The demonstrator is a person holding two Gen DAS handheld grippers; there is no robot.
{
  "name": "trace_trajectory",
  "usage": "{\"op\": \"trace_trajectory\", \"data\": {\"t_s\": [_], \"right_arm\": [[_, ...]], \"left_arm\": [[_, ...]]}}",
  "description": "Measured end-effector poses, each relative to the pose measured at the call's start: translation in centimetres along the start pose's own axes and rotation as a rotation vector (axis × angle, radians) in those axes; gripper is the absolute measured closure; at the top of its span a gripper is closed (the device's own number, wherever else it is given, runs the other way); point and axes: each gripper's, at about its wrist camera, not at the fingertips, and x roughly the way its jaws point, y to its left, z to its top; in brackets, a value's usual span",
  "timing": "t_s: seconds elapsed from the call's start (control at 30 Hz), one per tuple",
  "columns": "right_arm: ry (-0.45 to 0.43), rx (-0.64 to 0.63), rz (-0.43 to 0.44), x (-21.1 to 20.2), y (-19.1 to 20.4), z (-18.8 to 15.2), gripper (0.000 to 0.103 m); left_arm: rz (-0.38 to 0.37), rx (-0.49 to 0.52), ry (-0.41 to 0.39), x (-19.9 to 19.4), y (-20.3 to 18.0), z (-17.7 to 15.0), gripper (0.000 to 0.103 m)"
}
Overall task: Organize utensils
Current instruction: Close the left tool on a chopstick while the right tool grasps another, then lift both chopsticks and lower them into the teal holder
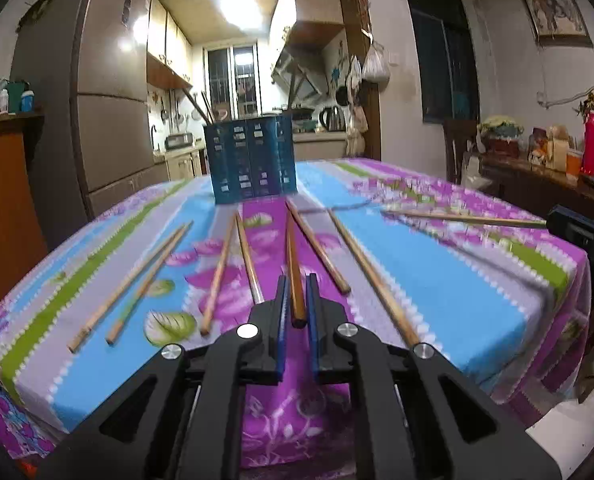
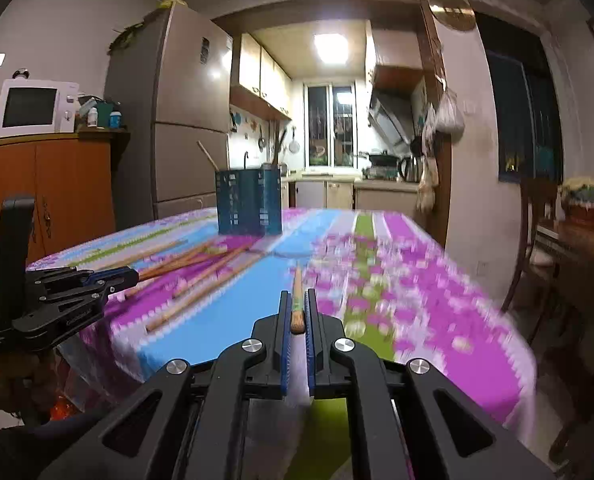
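Note:
Several wooden chopsticks (image 1: pixel 221 272) lie spread on the flowered tablecloth (image 1: pixel 437 264). A blue slotted utensil holder (image 1: pixel 251 160) stands at the far side, with a few sticks in it; it also shows in the right wrist view (image 2: pixel 249 202). My left gripper (image 1: pixel 295 280) is low over the table with its jaws close around the near end of a dark chopstick (image 1: pixel 295 268). My right gripper (image 2: pixel 297 298) is shut on the end of a light chopstick (image 2: pixel 297 304), held above the cloth. The left gripper also shows in the right wrist view (image 2: pixel 113 278).
A fridge (image 1: pixel 109 104) and an orange cabinet (image 2: pixel 45 192) stand left of the table. A sideboard with flasks (image 1: pixel 593 148) and a chair (image 2: pixel 537 232) stand to the right. The table's near edge (image 1: pixel 257 440) is just below my grippers.

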Motion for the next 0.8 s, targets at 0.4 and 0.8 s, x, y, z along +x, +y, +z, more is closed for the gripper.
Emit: {"op": "trace_trajectory", "data": {"t_s": [0.4, 0.8], "right_arm": [[-0.125, -0.061, 0.04, -1.0, -0.6, 7.2, 0.095], [-0.147, -0.127, 0.065, 3.3, -1.5, 13.1, 0.095]], "left_arm": [[-0.005, 0.043, -0.213, -2.0, -0.3, 6.3, 0.097], [-0.002, 0.07, -0.337, 1.2, -1.5, 12.8, 0.098]]}}
